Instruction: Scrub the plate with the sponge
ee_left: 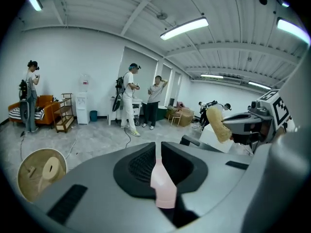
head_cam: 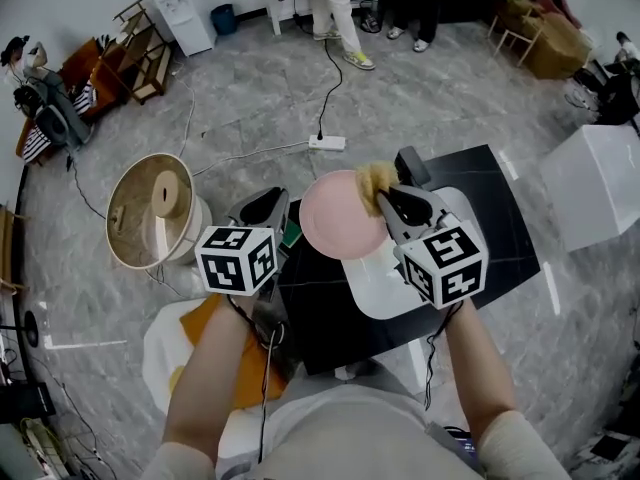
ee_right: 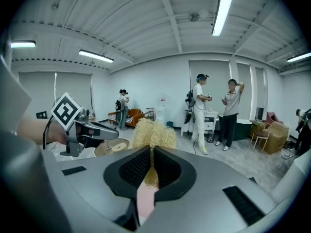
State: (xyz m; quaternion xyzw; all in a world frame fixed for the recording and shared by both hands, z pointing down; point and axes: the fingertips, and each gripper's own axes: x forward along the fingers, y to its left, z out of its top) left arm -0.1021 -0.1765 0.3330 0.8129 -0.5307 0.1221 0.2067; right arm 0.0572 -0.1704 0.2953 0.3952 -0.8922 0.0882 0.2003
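A pink plate point(head_cam: 338, 218) is held up on edge over the black table point(head_cam: 490, 238). My left gripper point(head_cam: 288, 208) is shut on the plate's left rim, and in the left gripper view the plate point(ee_left: 163, 178) shows edge-on between the jaws of that gripper point(ee_left: 158, 152). My right gripper point(head_cam: 385, 196) is shut on a yellowish sponge point(head_cam: 375, 180), which rests against the plate's upper right part. In the right gripper view the sponge point(ee_right: 153, 135) sticks out past the jaws of that gripper point(ee_right: 150, 152). The left gripper view also shows the sponge point(ee_left: 217, 124).
A white board point(head_cam: 390, 288) lies on the table under the plate. A round wooden spool point(head_cam: 150, 208) stands on the floor at left, with a power strip point(head_cam: 327, 142) and its cable beyond. People point(head_cam: 335, 8) stand at the far side. A white box point(head_cam: 595, 183) sits at right.
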